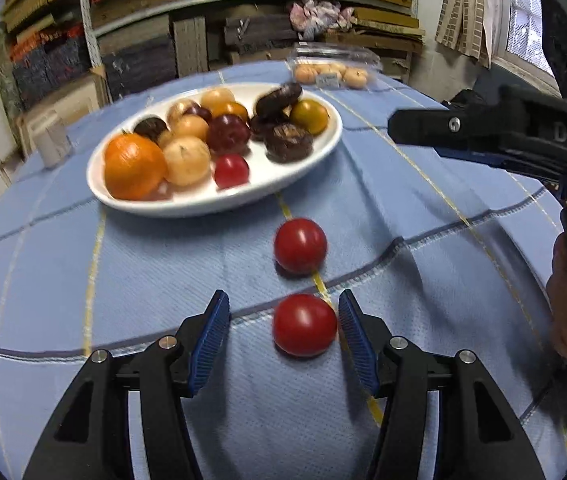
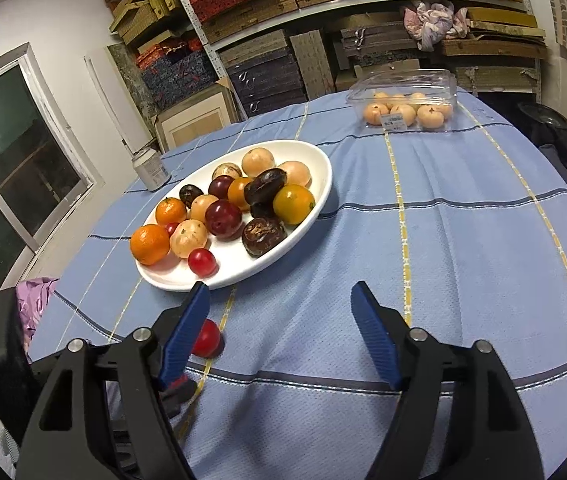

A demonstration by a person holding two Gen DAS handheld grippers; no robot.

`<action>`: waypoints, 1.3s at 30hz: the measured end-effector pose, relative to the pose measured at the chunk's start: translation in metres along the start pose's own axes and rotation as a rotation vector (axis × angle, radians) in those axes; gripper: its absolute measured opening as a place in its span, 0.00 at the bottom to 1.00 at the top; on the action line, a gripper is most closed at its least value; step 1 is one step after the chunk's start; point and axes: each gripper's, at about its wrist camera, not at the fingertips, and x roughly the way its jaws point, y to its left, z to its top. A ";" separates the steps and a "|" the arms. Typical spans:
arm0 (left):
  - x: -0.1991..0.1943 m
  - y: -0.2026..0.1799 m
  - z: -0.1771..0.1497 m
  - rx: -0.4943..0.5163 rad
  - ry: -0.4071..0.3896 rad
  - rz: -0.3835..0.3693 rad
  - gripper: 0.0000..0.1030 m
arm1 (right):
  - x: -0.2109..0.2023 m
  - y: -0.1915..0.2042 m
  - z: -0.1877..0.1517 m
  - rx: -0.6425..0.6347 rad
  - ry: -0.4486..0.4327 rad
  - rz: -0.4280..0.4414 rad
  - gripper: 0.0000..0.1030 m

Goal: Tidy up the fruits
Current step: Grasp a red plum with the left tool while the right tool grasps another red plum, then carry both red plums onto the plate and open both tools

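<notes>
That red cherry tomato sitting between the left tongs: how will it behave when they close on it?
The nearer cherry tomato is round and glossy, so it probably rolls or squirts sideways if pinched off-centre. It sits closer to one pad of the open left tongs, so it may be nudged first. It looks thin-skinned; a hard squeeze could likely split it.

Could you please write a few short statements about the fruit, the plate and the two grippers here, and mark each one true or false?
1. Two red fruits lie on the blue tablecloth outside the white plate. True: near red fruit, far red fruit.
2. The left gripper is shut on a fruit. False: it is open, the near fruit between its fingers.
3. The right gripper holds nothing. True.
4. The clear plastic box is empty. False: it holds pale orange fruits.
</notes>
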 end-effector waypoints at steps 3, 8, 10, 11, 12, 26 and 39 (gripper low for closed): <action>0.004 -0.002 -0.001 0.012 0.014 -0.013 0.47 | 0.002 0.006 -0.002 -0.024 0.012 0.008 0.69; 0.001 0.000 -0.003 -0.002 0.013 -0.037 0.31 | 0.017 0.030 -0.012 -0.123 0.071 0.008 0.69; -0.002 0.002 -0.006 -0.011 0.011 -0.044 0.30 | 0.027 0.047 -0.019 -0.205 0.107 -0.004 0.66; -0.004 0.003 -0.007 -0.015 0.011 -0.049 0.30 | 0.030 0.052 -0.021 -0.229 0.116 -0.010 0.62; -0.006 0.002 -0.008 -0.015 0.013 -0.051 0.30 | 0.036 0.059 -0.025 -0.264 0.131 -0.017 0.60; -0.016 0.016 -0.019 -0.075 0.021 -0.071 0.30 | 0.077 0.076 -0.036 -0.349 0.217 -0.057 0.32; -0.038 0.026 0.018 -0.039 -0.103 0.063 0.30 | 0.027 0.053 0.009 -0.234 0.077 -0.034 0.31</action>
